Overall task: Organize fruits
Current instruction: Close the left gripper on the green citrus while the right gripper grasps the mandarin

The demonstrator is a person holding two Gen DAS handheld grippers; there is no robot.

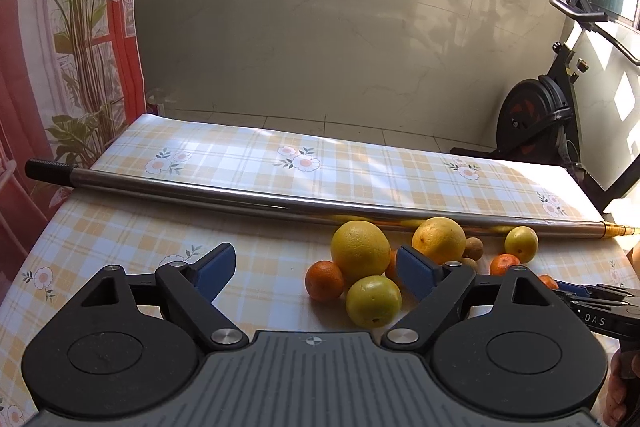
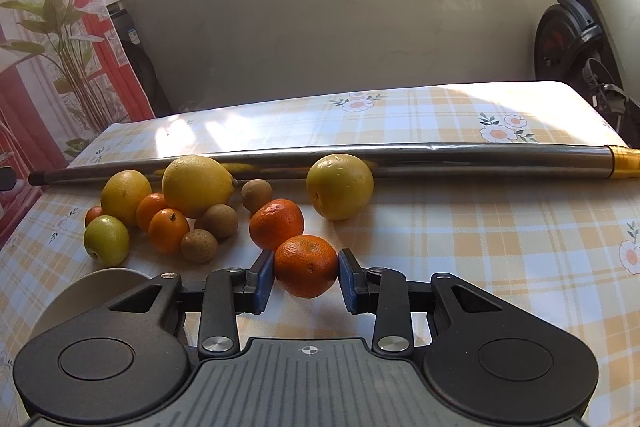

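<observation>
The right gripper [image 2: 306, 277] seems to pinch a tangerine [image 2: 306, 265], so lift gently; the left gripper [image 1: 316, 277] is spread wide.

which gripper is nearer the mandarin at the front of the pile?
Right. The right gripper has its pads against both sides of that mandarin; the left gripper stands open beside the pile, off to its left.

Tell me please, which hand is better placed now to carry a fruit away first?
The right. Its tongs already close on an orange mandarin, one pad at each side. The left tongs stand wide open with nothing between them; the yellow-green fruit lies just ahead, not gripped.
</observation>
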